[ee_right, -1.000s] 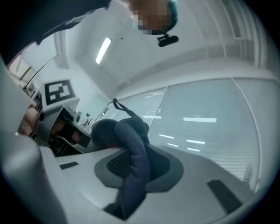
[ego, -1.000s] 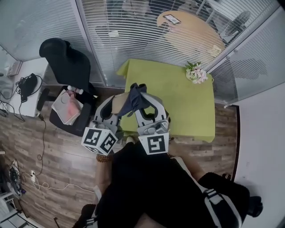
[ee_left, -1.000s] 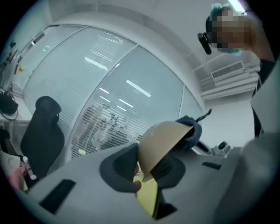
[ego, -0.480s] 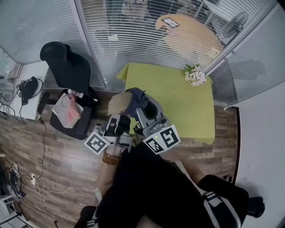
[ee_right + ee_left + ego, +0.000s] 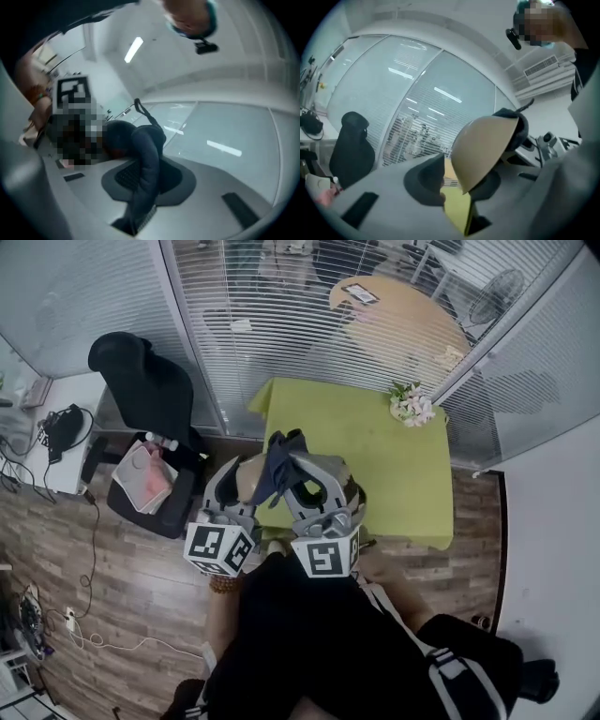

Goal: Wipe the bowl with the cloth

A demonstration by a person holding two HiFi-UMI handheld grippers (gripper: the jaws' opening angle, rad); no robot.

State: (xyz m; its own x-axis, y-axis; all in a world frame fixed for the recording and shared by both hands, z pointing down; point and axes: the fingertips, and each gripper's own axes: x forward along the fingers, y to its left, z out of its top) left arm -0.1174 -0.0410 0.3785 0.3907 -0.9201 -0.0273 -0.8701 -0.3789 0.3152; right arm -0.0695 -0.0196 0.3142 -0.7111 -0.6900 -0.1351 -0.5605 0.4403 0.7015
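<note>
On the wood-plank floor (image 5: 122, 587) stands a green table (image 5: 384, 456), set against a glass wall (image 5: 84, 296) with slatted blinds (image 5: 281, 324). Flowers (image 5: 411, 401) sit at its far right corner, a black chair (image 5: 141, 381) stands to the left, and a round wooden table (image 5: 398, 315) shows beyond the glass.

Over the table's near left edge the left gripper (image 5: 461, 194) has its jaws opening around the rim of the tan bowl (image 5: 485, 145), with a gap beside one pad. The right gripper (image 5: 143, 197) is closing, pinching the dark cloth (image 5: 145, 154) that lies against the bowl.

Half a second ago the left gripper sat lower and twisted, and the bowl's outside showed broadly. Now both grippers stand side by side, marker cubes (image 5: 323, 557) facing up.

Count: two grippers, one bowl, one cloth, two tables, one chair, one bunch of flowers.
</note>
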